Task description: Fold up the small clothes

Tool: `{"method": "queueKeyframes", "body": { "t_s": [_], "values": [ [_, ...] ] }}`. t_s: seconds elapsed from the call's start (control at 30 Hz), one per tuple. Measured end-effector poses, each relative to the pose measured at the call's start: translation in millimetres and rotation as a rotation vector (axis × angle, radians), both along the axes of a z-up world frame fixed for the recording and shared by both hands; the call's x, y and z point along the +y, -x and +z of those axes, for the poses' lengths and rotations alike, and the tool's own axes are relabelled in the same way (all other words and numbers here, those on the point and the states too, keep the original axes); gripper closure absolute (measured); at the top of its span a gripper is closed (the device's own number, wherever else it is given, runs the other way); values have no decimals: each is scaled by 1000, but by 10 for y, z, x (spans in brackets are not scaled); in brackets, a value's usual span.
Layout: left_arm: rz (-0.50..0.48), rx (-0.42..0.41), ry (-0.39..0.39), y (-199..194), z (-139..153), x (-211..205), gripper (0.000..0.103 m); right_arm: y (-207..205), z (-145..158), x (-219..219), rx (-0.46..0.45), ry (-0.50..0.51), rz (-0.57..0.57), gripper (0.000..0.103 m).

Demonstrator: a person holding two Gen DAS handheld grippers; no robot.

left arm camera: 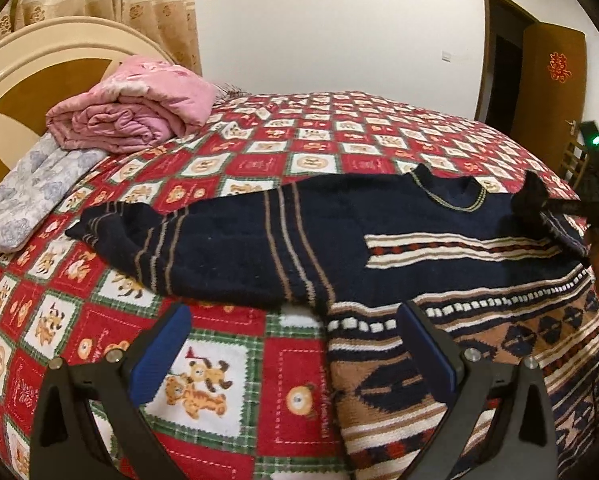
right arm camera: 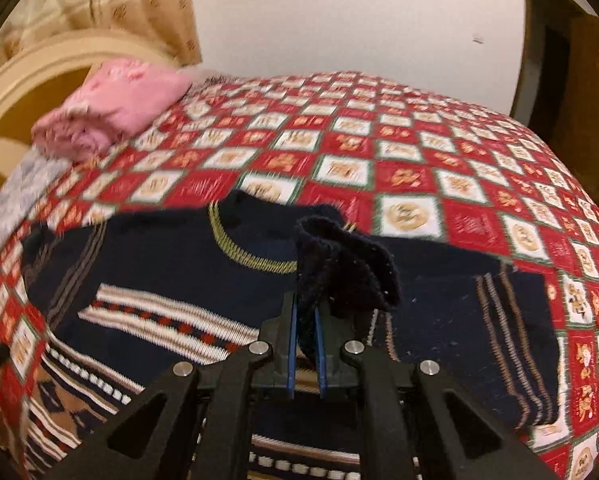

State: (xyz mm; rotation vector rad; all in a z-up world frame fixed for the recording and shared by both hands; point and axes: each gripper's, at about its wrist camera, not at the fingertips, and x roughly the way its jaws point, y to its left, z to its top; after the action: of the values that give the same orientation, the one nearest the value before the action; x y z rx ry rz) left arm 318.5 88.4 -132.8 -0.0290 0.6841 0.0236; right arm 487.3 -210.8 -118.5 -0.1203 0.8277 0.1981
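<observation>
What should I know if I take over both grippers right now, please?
Left gripper: open, empty, hovering over the bedspread at the sweater's near edge.
Right gripper: shut on a pinch of dark knit near the sweater's neckline, lifted off the bed.
Sweater lies spread across the bed, sleeves out to both sides.
Done: one pinch taken; no fold visible.
Left: fold sleeves and body.

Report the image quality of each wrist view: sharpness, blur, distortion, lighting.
Left wrist view: sharp, warm indoor light, the bedspread bulging from fisheye distortion, dark vignette at the corners, the open left gripper crisp. Right wrist view: motion blur smears the bedspread squares and pink quilt; the right gripper, shut on the sweater, stays sharper.
</observation>
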Motion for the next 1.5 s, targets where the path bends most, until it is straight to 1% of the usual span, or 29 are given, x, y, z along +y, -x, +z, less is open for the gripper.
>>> {"method": "queueKeyframes", "body": {
  "t_s": [0.1, 0.17, 0.23, 0.27, 0.3, 0.37, 0.4, 0.47, 0.53, 0.57, 0.67, 0.73, 0.77, 0.8, 0.87, 0.93, 0.97, 1.0, 1.07, 1.13, 1.17, 1.2, 1.27, 1.3, 1.33, 1.37, 1.43, 1.47, 1.5],
  "values": [
    [-20, 4, 13, -29, 22, -72, 0, -69, -228, -13, 74, -10, 3, 95],
    [-39, 10, 23, -60, 48, -155, 0, -97, -386, -34, 146, -28, 24, 93],
    [-57, 15, 27, -91, 77, -241, 0, -53, -471, -59, 189, -51, 60, 70],
    [-72, 19, 31, -116, 99, -304, 0, 12, -441, -104, 183, -75, 84, 48],
    [-83, 21, 34, -128, 114, -357, 0, 83, -378, -170, 164, -119, 106, 43],
    [-117, 28, 36, -186, 154, -515, 0, 220, -233, -341, 136, -196, 138, 43],
    [-135, 32, 38, -224, 178, -615, 0, 314, -143, -487, 114, -229, 130, 43],
    [-161, 29, 38, -286, 209, -776, 0, 453, -30, -706, 77, -261, 114, 43],
    [-192, 34, 38, -360, 223, -964, 0, 602, 32, -965, 35, -261, 85, 43],
    [-204, 38, 34, -414, 222, -1096, 0, 700, 62, -1142, -7, -237, 54, 43],
    [-252, 62, 27, -567, 190, -1449, 0, 947, 124, -1616, -129, -212, -33, 43],
    [-293, 83, 25, -696, 140, -1709, 0, 1086, 139, -1868, -213, -212, -89, 42],
    [-306, 97, 10, -767, 106, -1835, 0, 1142, 123, -2004, -243, -225, -113, 37],
    [-308, 107, -7, -848, 67, -1965, 3, 1187, 97, -2128, -267, -243, -140, 33],
    [-327, 124, -6, -994, 5, -2135, 4, 1208, 60, -2277, -293, -270, -169, 33],
    [-323, 149, -7, -1154, -66, -2271, 7, 1216, 13, -2359, -313, -288, -189, 33],
    [-334, 158, 6, -1224, -95, -2320, 7, 1203, -15, -2399, -316, -304, -205, 33],
    [-336, 182, 6, -1321, -145, -2373, 7, 1163, -38, -2415, -299, -322, -199, 33],
    [-302, 203, 13, -1446, -224, -2409, 10, 1168, -81, -2440, -282, -347, -189, 33],
    [-281, 228, 17, -1572, -317, -2442, 10, 1194, -92, -2401, -291, -330, -172, 33],
    [-276, 238, 34, -1609, -354, -2441, 11, 1201, -94, -2375, -289, -320, -164, 33],
    [-275, 251, 61, -1640, -396, -2439, 16, 1209, -90, -2367, -285, -325, -157, 33],
    [-267, 283, 82, -1682, -459, -2449, 30, 1238, -86, -2374, -289, -338, -160, 33],
    [-265, 295, 92, -1693, -480, -2453, 48, 1241, -86, -2382, -291, -336, -164, 33],
    [-272, 307, 121, -1698, -498, -2444, 65, 1242, -90, -2392, -294, -329, -172, 33],
    [-278, 314, 145, -1699, -498, -2439, 67, 1240, -101, -2411, -294, -327, -187, 33],
    [-280, 305, 170, -1684, -448, -2417, 89, 1216, -135, -2459, -283, -330, -220, 33],
    [-281, 303, 187, -1674, -420, -2400, 90, 1205, -149, -2483, -277, -332, -232, 33],
    [-281, 297, 222, -1650, -369, -2360, 91, 1198, -164, -2508, -272, -337, -241, 33]
  ]
}}
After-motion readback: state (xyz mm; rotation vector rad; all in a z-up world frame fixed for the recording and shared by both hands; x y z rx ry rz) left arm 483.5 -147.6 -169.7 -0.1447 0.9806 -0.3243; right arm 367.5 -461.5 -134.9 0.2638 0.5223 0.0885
